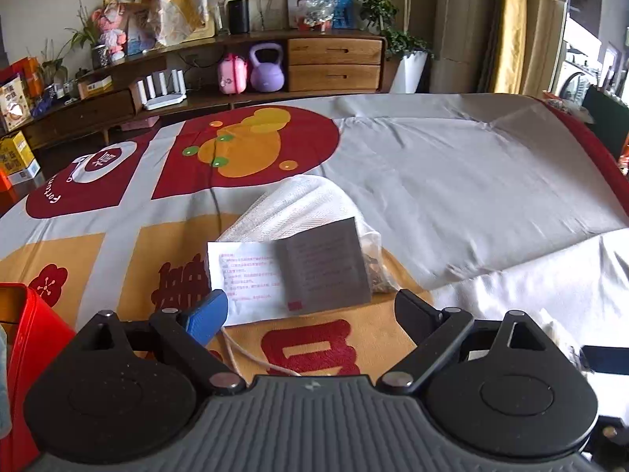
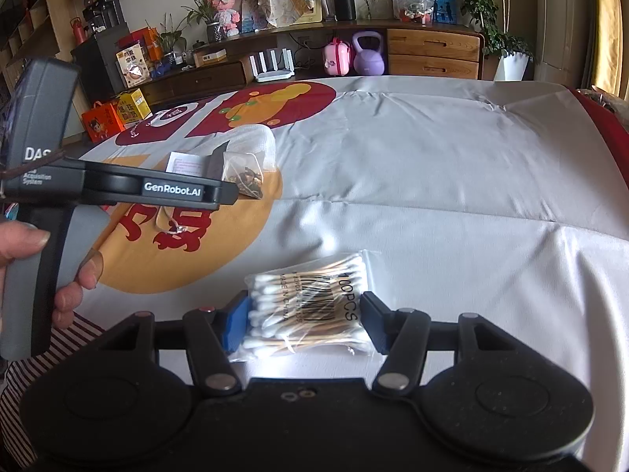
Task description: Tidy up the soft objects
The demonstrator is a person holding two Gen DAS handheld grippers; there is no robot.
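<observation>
The left gripper (image 1: 310,306) hangs with its fingers wide apart and nothing between them, just short of a white mesh drawstring pouch (image 1: 298,212) that lies on the table, which is covered by a grey, red and yellow printed cloth (image 1: 452,165). A folded white paper leaflet with red print (image 1: 251,279) rests against the near side of the pouch, and a clear sachet of dried brown pieces (image 1: 375,259) sits at its right edge. The pouch's pale drawstring cord (image 1: 243,354) trails toward the gripper.

The right gripper (image 2: 304,322) is clamped on a clear plastic bag of cotton swabs with wooden stems (image 2: 306,306), its pads pressing the bag from both sides, low over the cloth.

The step in hand looks like taking up the pouch bundle with the left gripper. To do it well, the fingers should go forward over the leaflet and straddle the bulk of the mesh, not the loose paper alone, which would likely slide out. Closing on the mesh together with the sachet would keep the set in one piece. A red tin box (image 1: 27,338) stands at the left gripper's left and may be the place to put things; that is only a guess.
</observation>
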